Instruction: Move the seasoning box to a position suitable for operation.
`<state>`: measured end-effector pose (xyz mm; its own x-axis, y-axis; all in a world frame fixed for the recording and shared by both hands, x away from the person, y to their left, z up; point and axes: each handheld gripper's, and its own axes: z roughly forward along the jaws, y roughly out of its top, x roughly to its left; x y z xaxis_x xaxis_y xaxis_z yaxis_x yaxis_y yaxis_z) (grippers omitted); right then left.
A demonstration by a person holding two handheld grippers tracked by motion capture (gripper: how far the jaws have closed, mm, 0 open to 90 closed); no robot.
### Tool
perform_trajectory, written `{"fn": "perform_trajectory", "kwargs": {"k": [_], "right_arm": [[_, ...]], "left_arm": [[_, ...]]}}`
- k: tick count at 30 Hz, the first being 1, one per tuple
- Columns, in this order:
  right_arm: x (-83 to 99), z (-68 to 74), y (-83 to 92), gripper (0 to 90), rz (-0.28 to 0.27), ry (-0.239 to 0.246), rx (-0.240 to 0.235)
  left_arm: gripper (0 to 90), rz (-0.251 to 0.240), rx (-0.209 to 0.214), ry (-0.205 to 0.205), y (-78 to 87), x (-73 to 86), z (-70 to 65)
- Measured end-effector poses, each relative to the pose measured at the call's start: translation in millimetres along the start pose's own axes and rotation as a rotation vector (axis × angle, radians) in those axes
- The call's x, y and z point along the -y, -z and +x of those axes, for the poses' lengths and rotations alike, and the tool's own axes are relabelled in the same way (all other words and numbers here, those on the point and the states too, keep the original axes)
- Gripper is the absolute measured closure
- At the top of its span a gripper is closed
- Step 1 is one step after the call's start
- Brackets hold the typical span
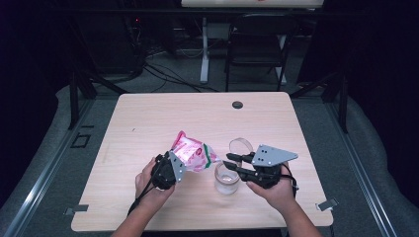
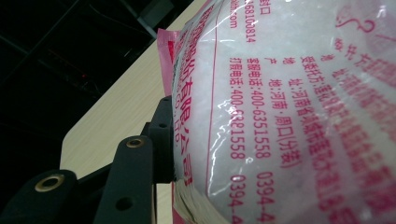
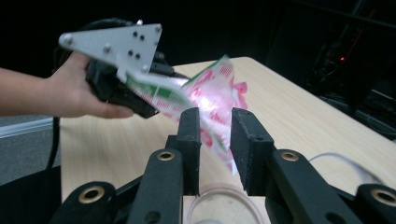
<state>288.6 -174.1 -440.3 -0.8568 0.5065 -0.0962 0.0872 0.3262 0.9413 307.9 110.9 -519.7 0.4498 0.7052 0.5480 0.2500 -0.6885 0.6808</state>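
Pink-printed plastic pouch point(image 1: 191, 153) of white granules, pinched by left tongs point(image 1: 179, 165), tilted at ten o'clock from clear jar point(image 1: 227, 178). Right tongs point(image 1: 231, 163) spread, empty above the jar. Risk: granules spilling onto desk point(image 1: 148, 118) if the pouch mouth misses.

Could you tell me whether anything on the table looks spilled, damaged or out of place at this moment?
Nothing looks spilled or damaged. The left gripper holds the pink bag of white grains tilted over the clear jar, whose lid lies behind it on the table. The right gripper is open above the jar.
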Motion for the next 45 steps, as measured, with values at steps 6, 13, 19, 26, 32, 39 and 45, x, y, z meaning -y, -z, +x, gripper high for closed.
{"fn": "perform_trajectory", "kwargs": {"k": [6, 13, 19, 26, 32, 39, 45], "right_arm": [[-7.4, -2.4, -2.8, 69.9, 0.008, -0.015, 0.003], [-12.1, -5.7, -5.5, 68.4, 0.025, -0.033, 0.015], [-19.2, -5.4, -9.8, 64.4, 0.031, -0.061, 0.0], [-23.4, -2.9, -20.3, 59.3, 0.075, -0.08, -0.021], [-16.3, -5.3, -29.5, 56.7, 0.126, -0.135, -0.054], [-9.9, -5.0, -33.6, 75.3, 0.15, -0.165, -0.104], [-7.2, -2.1, -32.7, 90.0, 0.16, -0.169, -0.117]], "left_arm": [[58.9, -0.001, -0.014, -0.041, 1.4, -4.2, -2.9], [59.0, -0.008, -0.024, -0.068, 1.8, -7.5, -8.5], [59.0, -0.013, -0.023, -0.079, 0.4, -10.0, -13.3], [59.0, -0.02, -0.029, -0.08, 0.8, -12.8, -15.2], [59.0, -0.031, -0.045, -0.094, 0.7, -13.6, -16.6], [59.0, -0.034, -0.051, -0.101, -0.4, -13.9, -18.8], [59.1, -0.034, -0.058, -0.104, -0.7, -14.7, -20.1]]}}
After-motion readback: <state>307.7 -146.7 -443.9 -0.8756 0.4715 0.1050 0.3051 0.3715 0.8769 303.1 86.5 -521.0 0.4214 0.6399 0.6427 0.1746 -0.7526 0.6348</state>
